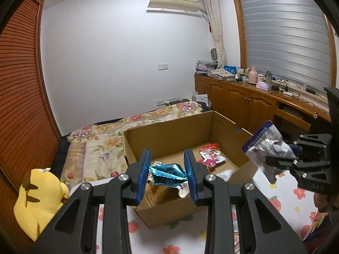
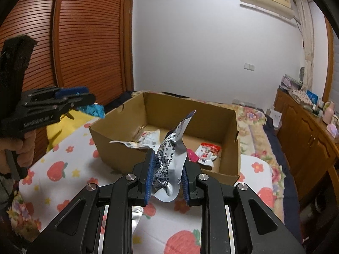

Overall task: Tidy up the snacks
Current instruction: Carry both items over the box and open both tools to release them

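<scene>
An open cardboard box [image 1: 169, 131] [image 2: 118, 139] sits on a bed with a strawberry-print sheet. My left gripper [image 1: 167, 165] is shut on a shiny blue snack packet [image 1: 167, 174], held over the box's near edge; it also shows in the right wrist view [image 2: 84, 103] with the blue packet [image 2: 95, 110]. My right gripper [image 2: 167, 163] is shut on a silver and blue snack pouch [image 2: 169, 158], held in front of the box; in the left wrist view it [image 1: 281, 160] holds the pouch [image 1: 267, 146] at the right. A red and white snack bag [image 1: 211, 154] [image 2: 207, 151] and a white packet [image 2: 146, 139] lie inside the box.
A yellow plush toy [image 1: 38, 199] lies at the left by the wooden wardrobe [image 1: 19, 84]. A floral blanket [image 1: 101, 139] lies behind the box. A wooden cabinet [image 1: 243, 99] with clutter stands at the right under the window. The strawberry sheet [image 2: 70, 169] spreads around the box.
</scene>
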